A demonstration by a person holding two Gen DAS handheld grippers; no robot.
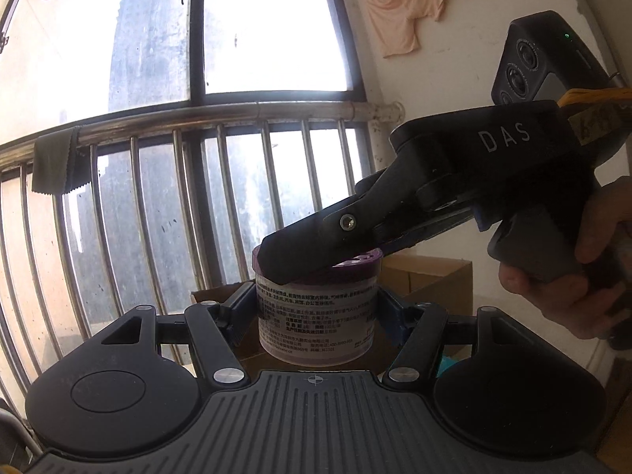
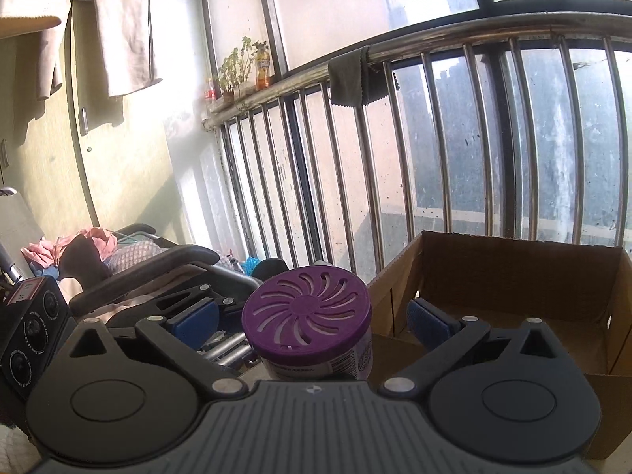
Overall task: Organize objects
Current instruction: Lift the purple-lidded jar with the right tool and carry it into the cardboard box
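The box (image 2: 513, 276), open cardboard, stands at about 2 o'clock from the can, near the railing (image 2: 454, 150); its floor looks bare in the part that shows.

The left hand-held gripper (image 1: 316, 308) holds the can (image 1: 316, 316) by its side wall, the two pads pressed at 3 and 9 o'clock on the printed label. The can is upright, and I cannot tell if its bottom rests on anything.

The right hand-held gripper (image 2: 312, 320) is wide, its blue pads apart from the can on both sides. In the left wrist view one of its fingers (image 1: 316, 245) crosses the lid from 3 o'clock; whether it touches the lid I cannot tell.

The can is a small round air freshener with a purple slotted lid (image 2: 306, 308). I judge it light and stiff, with a smooth label that may slip a little, so a grip low on the wall is safer. The lid looks thin, so it is better not to squeeze there, and to keep the can upright on the way to the box
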